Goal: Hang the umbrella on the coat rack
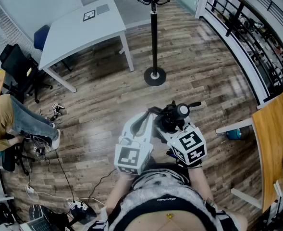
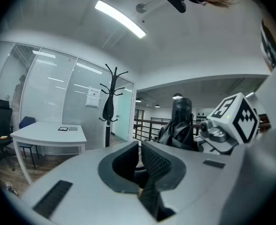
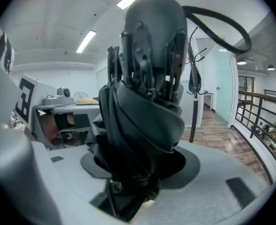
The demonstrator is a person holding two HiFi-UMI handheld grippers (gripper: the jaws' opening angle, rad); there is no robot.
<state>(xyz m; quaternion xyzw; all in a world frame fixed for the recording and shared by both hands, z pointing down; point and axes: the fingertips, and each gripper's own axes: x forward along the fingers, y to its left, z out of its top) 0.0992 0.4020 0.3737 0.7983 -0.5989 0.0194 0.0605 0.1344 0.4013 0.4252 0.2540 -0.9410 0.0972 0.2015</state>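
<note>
Holding close in front of the body, had the right claw clamped on the folded black umbrella, jaws spread wide round the bundled canopy and pressed into the cloth. Had the left claw just beside it, jaws drawn almost together with only a thin slit between and nothing seen gripped. Judged the umbrella light and compact: soft, slick fabric in loose folds over stiff ribs and a hard rounded handle end. Reckoned the cloth would give and slide under the pads, so a hold round the thick middle of the bundle, as taken, looked the safer place; a pinch on one loose fold would likely have slipped. Saw a thin strap loop curving out from the handle end, limp and free, touched by neither claw. Took that for the part to drop over a hook, with the left claw free to spread it if needed. Found bare wooden floor ahead and a white desk off to the left. Made out the coat rack farther on, upright on its round base, a dark thing already hanging near its top. Judged the umbrella well short of the rack, the hanging not yet begun.
</note>
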